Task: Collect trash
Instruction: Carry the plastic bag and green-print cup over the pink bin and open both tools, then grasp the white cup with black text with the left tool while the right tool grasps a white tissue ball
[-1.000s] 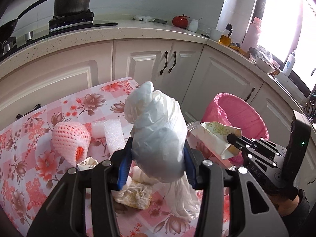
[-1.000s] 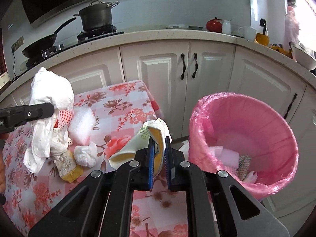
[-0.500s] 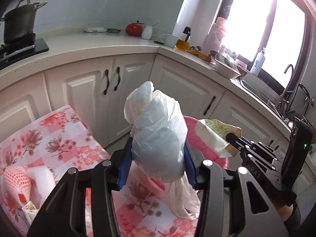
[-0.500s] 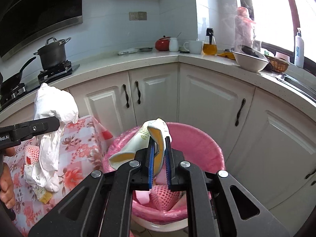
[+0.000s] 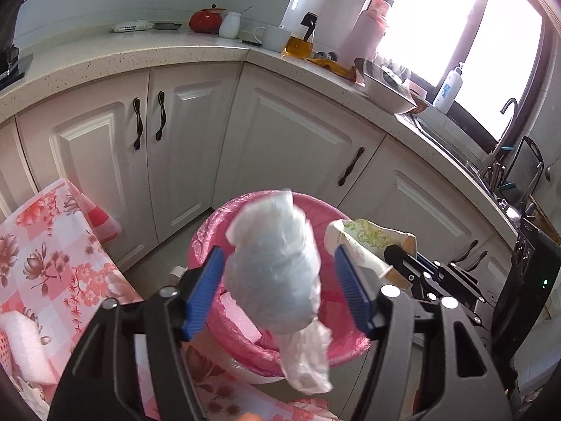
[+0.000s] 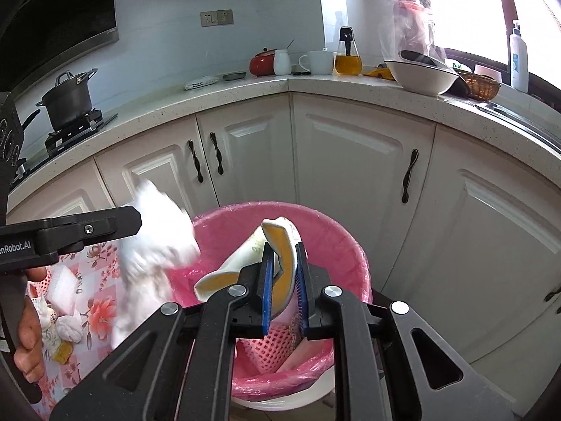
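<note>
A pink-lined trash bin stands on the floor beside the table. Over it, my left gripper has its jaws opening. The white plastic bag hangs blurred between the blue pads, with a gap on each side. My right gripper also hovers above the bin. Its jaws are just starting to open, and the pads still pinch a crushed paper cup with a yellow inside. The bag shows beside a left finger. Pink foam netting lies in the bin.
The floral-cloth table is at the left with white foam and crumpled paper on it. White cabinets curve behind the bin. A person's hand grips the left tool.
Both grippers swung right, from over the table to over the bin. The left jaws spread and the bag came loose between them. The right jaws parted slightly around the cup.
</note>
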